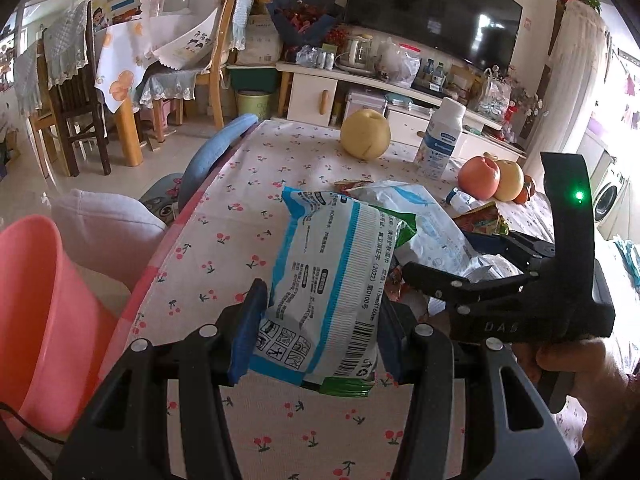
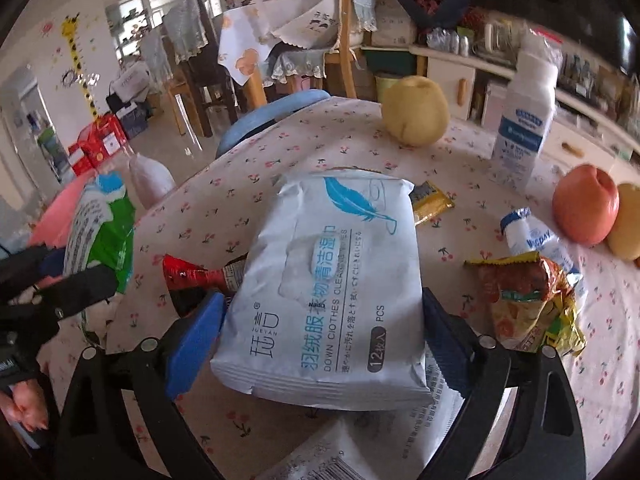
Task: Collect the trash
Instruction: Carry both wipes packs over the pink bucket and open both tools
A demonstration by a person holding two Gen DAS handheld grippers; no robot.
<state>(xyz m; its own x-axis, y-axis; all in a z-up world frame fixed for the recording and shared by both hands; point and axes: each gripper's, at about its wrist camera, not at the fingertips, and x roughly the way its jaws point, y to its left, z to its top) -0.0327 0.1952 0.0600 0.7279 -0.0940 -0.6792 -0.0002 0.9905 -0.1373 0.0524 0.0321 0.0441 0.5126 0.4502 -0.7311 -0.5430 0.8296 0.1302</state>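
Left wrist view first: the left gripper (image 1: 316, 332) has its blue pads pinched on a crinkly blue-and-white wrapper (image 1: 328, 280) with a barcode and a green edge, low centre of frame, lifted a bit off the cherry-print tablecloth (image 1: 224, 216). A smooth pink plastic bin (image 1: 48, 312) fills the lower left corner. Right edge shows the right gripper (image 1: 472, 280) from the side, gripped by a hand (image 1: 580, 364).

Right wrist view: the right gripper (image 2: 320, 340) has its jaws set fairly wide, both pads pressed on the sides of a soft white wipes pack (image 2: 332, 280) with a blue feather print, dead centre. Only this view shows the crumpled red-and-yellow snack wrapper (image 2: 532, 304) at right, a small yellow packet (image 2: 430, 198) behind the pack, and a red wrapper (image 2: 188, 272) left of it.
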